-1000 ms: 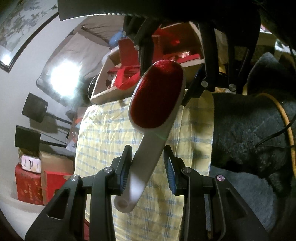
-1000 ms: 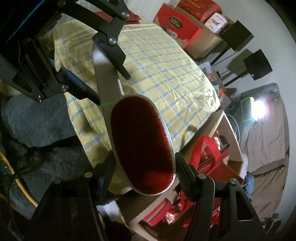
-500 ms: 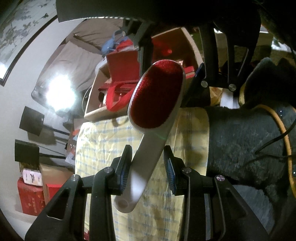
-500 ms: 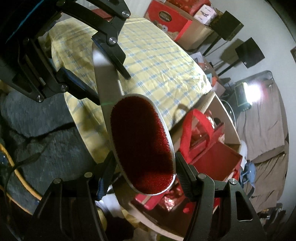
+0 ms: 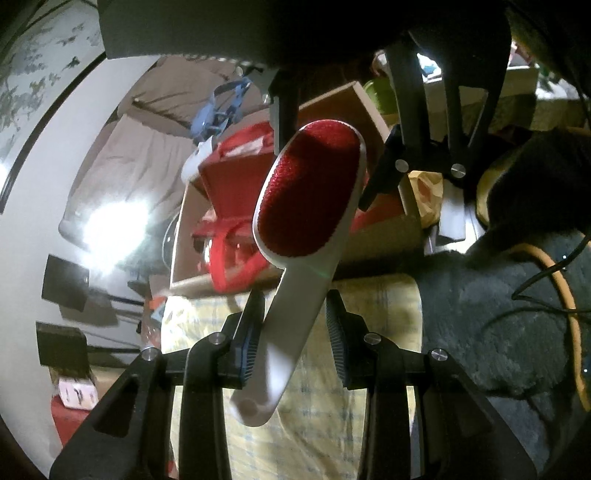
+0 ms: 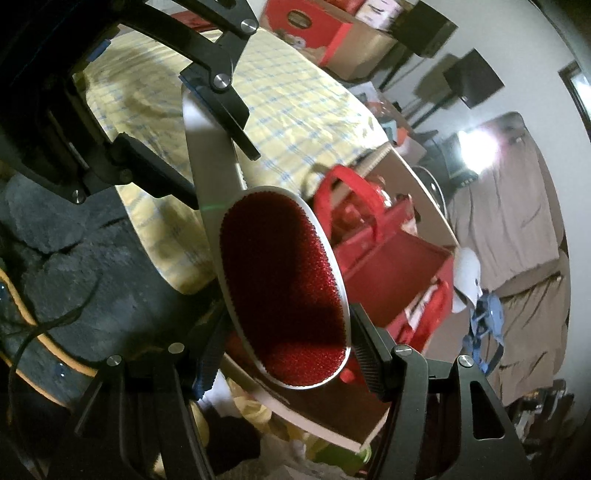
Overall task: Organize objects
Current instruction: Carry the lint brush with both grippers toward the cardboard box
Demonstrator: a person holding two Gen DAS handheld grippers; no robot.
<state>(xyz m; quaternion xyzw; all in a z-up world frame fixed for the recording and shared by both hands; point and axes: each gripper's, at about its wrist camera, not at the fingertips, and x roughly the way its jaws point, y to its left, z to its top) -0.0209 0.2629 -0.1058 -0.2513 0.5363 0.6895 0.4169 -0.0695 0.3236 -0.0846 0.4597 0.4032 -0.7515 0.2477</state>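
Observation:
A lint brush with a red pad (image 5: 308, 195) and a white handle (image 5: 291, 325) hangs in the air between both grippers. My left gripper (image 5: 295, 332) is shut on the handle. My right gripper (image 6: 284, 354) is shut on the red pad end (image 6: 284, 291). The brush is above the edge of the yellow checked tablecloth (image 6: 295, 96), over a cardboard box (image 5: 369, 110) that holds a red bag (image 6: 388, 258). The right gripper's fingers (image 5: 384, 173) show at the top of the left wrist view.
A dark fuzzy blanket (image 5: 498, 314) with an orange cable (image 5: 565, 288) lies beside the table. Red boxes (image 6: 332, 26) and black music stands (image 5: 64, 280) stand by the white wall. A bright lamp (image 5: 110, 229) glares in front of a brown curtain (image 6: 517, 221).
Both grippers have carried the brush from above the tablecloth toward the cardboard box with the red bag. The grip on the brush is unchanged.

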